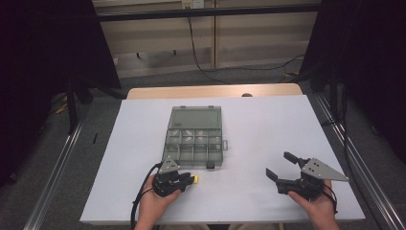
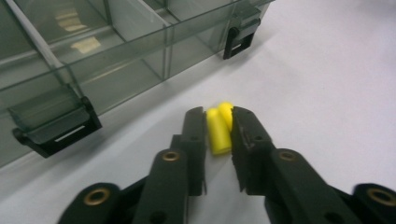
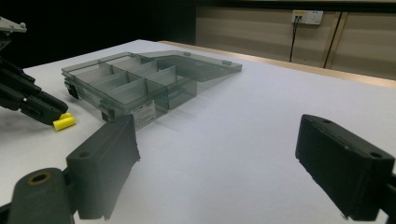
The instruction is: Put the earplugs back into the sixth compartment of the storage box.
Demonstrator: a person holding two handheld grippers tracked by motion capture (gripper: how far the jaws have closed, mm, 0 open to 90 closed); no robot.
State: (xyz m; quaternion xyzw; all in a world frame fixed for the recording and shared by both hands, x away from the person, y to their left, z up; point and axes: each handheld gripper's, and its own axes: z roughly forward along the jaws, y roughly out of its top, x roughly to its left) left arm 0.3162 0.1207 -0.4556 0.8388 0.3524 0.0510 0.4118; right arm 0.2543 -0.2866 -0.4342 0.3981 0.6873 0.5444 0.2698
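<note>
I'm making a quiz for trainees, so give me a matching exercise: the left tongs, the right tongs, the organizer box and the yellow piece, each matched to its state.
Things:
1. left tongs
2. right tongs
3. organizer box
4. yellow piece

States:
A. lid swung open, lying flat on the table
B. jaws spread wide, holding nothing
C. lying on the white tabletop between two black jaws
D. jaws closed in on a small object

Pairs: 1-D, 2-B, 3-A, 4-C

Box [image 2: 93, 56] cut off by top and left edges in left gripper view. Yellow piece [image 2: 218, 130] partly hidden between jaws; one piece or two, cannot tell. Label [image 3: 143, 114] on box: print too small to read.
</note>
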